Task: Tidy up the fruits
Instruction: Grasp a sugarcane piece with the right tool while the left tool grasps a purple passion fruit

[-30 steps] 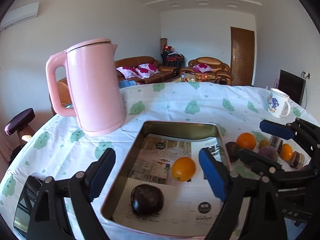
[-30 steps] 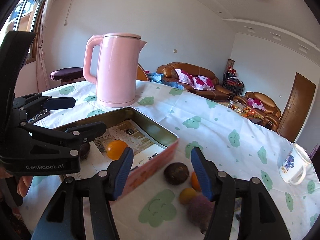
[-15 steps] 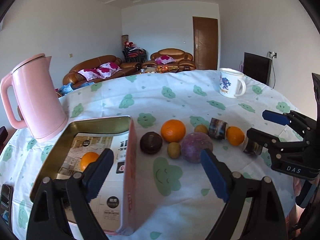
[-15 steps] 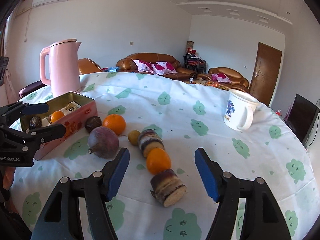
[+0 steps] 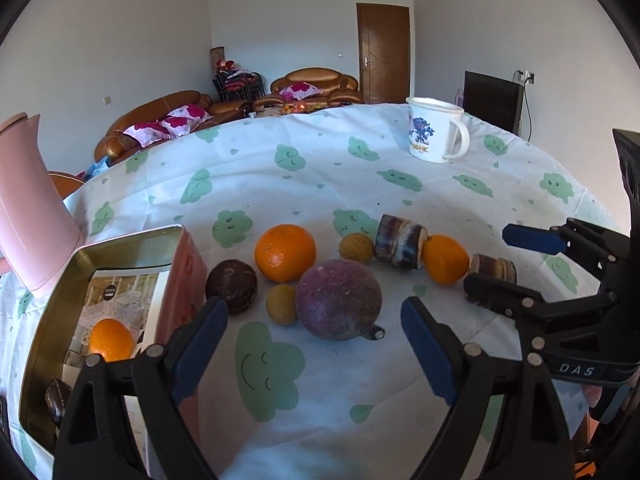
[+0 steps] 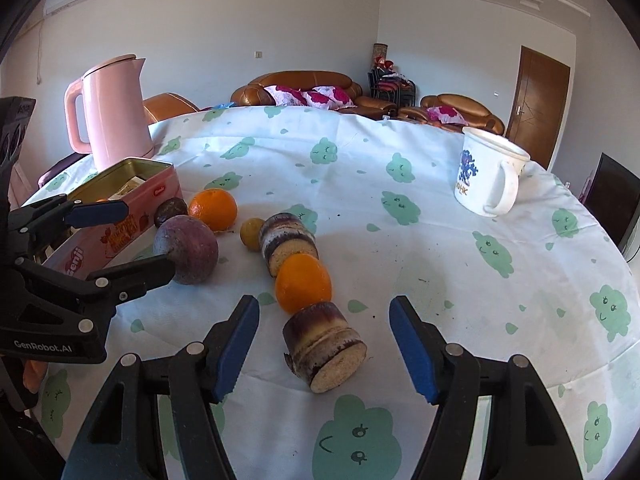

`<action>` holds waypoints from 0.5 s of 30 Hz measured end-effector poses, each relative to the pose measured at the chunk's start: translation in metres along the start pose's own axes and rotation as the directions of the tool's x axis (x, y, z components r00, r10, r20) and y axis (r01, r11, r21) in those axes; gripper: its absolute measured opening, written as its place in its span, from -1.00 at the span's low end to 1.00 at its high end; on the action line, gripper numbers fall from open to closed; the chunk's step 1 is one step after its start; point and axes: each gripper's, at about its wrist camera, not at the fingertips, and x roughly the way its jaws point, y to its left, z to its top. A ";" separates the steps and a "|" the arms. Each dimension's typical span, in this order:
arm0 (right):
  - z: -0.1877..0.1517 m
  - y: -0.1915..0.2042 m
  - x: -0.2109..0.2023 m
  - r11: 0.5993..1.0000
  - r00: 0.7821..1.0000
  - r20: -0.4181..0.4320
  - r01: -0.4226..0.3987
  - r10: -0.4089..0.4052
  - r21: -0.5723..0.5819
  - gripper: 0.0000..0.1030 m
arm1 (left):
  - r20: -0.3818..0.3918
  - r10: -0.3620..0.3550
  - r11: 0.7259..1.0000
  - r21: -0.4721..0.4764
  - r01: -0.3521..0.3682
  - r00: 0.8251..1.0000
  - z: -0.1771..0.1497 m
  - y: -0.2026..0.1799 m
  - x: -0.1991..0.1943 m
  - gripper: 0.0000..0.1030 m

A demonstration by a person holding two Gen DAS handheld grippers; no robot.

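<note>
I am swinging both grippers away from the tin and over to the loose fruit; a second ago the left gripper was looking straight down into the tin, and now it is facing the pile on the cloth. I take that to mean one drop-off is finished and the next pick is starting.

From the left: the kettle is standing behind the tin. An orange and a dark fruit are lying inside the tin. Just outside its pink wall, a dark round fruit, a big orange, a small yellow fruit and the purple fruit are crowding together, the purple one touching the yellow one. The left gripper is spread wide and empty, lined up on the purple fruit.

Further right, another small yellow fruit, a cane piece, a second orange and another cane piece are sitting in a line, each touching the next. The right gripper is likewise wide apart and empty, bracketing the nearest cane piece. The mug is standing well apart on the right.

The tight packing is my worry: closing on one fruit may nudge its neighbours, and round ones may roll. The two grippers are also working near each other.
</note>
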 end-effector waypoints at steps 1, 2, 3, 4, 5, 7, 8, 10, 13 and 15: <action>-0.001 -0.001 0.002 1.000 1.000 -0.018 -0.004 0.005 0.004 0.32 | -0.012 -0.007 1.000 0.011 0.007 1.000 0.001 -0.003 0.003 0.75; -0.003 -0.002 0.006 1.000 0.999 -0.043 -0.012 0.012 0.003 0.28 | -0.027 -0.014 1.000 0.018 0.014 1.000 0.001 -0.004 0.006 0.74; -0.005 -0.003 0.010 1.000 0.997 -0.069 -0.026 0.026 0.005 0.12 | -0.037 -0.020 1.000 0.023 0.021 0.999 0.002 -0.006 0.009 0.71; -0.007 -0.004 0.013 0.999 0.995 -0.090 -0.041 0.042 0.013 -0.08 | -0.044 -0.025 0.999 0.026 0.027 0.999 0.003 -0.007 0.011 0.68; -0.008 -0.006 0.013 0.999 0.995 -0.089 -0.049 0.051 0.023 -0.08 | -0.050 -0.029 0.999 0.029 0.030 0.998 0.004 -0.008 0.014 0.59; -0.008 -0.007 0.012 0.998 0.995 -0.086 -0.054 0.055 0.023 -0.08 | -0.070 -0.039 0.999 0.030 0.041 0.997 0.005 -0.010 0.019 0.46; -0.008 -0.005 0.013 0.998 0.995 -0.088 -0.055 0.057 0.018 -0.08 | -0.081 -0.048 0.998 0.029 0.051 0.996 0.006 -0.010 0.022 0.35; -0.008 -0.004 0.013 0.998 0.994 -0.089 -0.059 0.059 0.010 -0.08 | -0.093 -0.059 0.997 0.034 0.062 0.994 0.007 -0.011 0.025 0.24; -0.008 -0.004 0.013 0.998 0.994 -0.087 -0.068 0.070 0.016 -0.08 | -0.089 -0.049 0.997 0.047 0.053 0.995 0.010 -0.015 0.028 0.24; -0.008 -0.005 0.012 0.996 0.993 -0.080 -0.082 0.084 0.025 -0.08 | -0.085 -0.034 0.998 0.055 0.039 0.996 0.010 -0.017 0.027 0.14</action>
